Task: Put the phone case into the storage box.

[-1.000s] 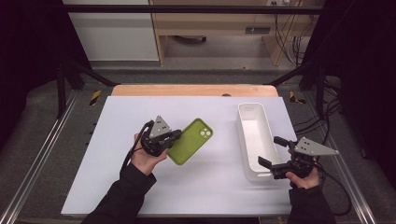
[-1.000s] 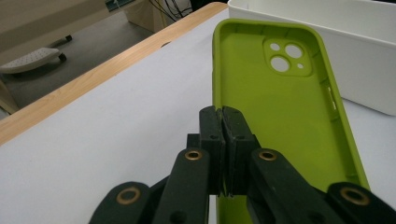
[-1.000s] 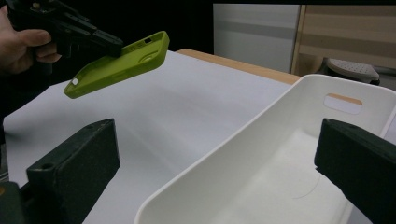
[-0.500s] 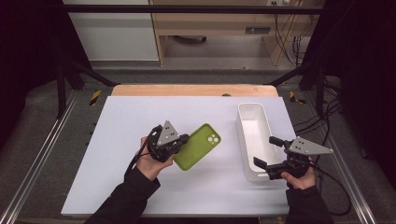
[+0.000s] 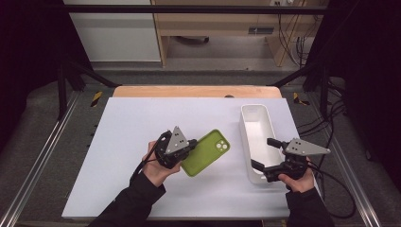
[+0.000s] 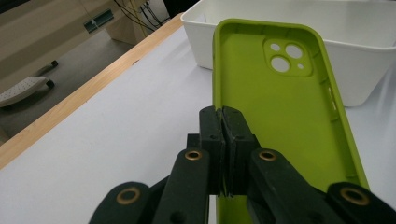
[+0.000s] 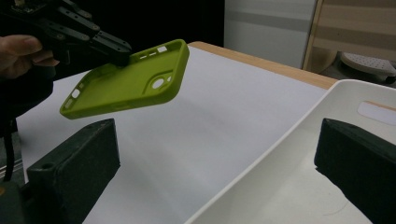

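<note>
Holding item one, your left gripper (image 5: 185, 150) has its jaws pressed together on one long edge wall of the green phone case (image 5: 206, 152); in the left gripper view the two black pads (image 6: 212, 128) meet with only the thin rim between them. The case is lifted clear of the white table (image 5: 127, 142), tilted, its open inside facing up and its camera cutout at the far end, toward the white bin (image 5: 257, 124). In the right gripper view it hangs in the air above the table surface, with your left hand (image 7: 21, 56) beside it at the left edge.

Item two, your right gripper (image 5: 265, 156): jaws wide apart, nothing clamped. They straddle the near long wall of the bin, one jaw outside it over the table, the other over the bin's inside (whether either pad touches the wall cannot be told).

Item three, the bin: upright at the right side of the table, well apart from the case.

Hidden or unclear: the near end of the case is cut off behind the left gripper's jaws in its own view; the bin's near corner is covered by the right gripper in the high view; your forearms run off the bottom edge.
</note>
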`<state>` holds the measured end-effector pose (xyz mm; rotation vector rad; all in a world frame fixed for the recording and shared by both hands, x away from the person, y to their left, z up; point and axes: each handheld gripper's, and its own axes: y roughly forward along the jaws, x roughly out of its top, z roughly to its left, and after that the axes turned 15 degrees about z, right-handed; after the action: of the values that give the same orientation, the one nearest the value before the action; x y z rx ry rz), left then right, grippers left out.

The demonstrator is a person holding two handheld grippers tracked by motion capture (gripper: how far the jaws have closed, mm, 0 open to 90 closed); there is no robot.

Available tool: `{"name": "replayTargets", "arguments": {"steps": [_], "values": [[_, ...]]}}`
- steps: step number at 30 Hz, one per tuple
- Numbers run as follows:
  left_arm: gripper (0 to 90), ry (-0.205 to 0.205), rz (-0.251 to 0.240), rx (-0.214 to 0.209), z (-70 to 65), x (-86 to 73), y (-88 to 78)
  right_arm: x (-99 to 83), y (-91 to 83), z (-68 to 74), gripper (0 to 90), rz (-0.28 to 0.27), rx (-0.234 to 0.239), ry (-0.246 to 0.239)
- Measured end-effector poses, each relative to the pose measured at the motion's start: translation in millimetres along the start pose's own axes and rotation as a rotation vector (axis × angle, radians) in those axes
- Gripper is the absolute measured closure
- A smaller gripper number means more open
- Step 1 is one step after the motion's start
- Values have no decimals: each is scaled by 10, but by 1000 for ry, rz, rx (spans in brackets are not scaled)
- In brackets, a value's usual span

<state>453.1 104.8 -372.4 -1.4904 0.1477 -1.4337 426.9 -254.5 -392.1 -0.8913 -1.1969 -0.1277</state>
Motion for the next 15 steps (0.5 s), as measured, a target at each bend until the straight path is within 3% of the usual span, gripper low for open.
{"name": "replayTargets", "arguments": {"steps": [8,15], "values": [[881,30,0,17,-8,-63,-67,111,52,80,6,3,9,-22],[881,27,3,32,32,-190,-121,214,141,155,7,16,22,-40]]}}
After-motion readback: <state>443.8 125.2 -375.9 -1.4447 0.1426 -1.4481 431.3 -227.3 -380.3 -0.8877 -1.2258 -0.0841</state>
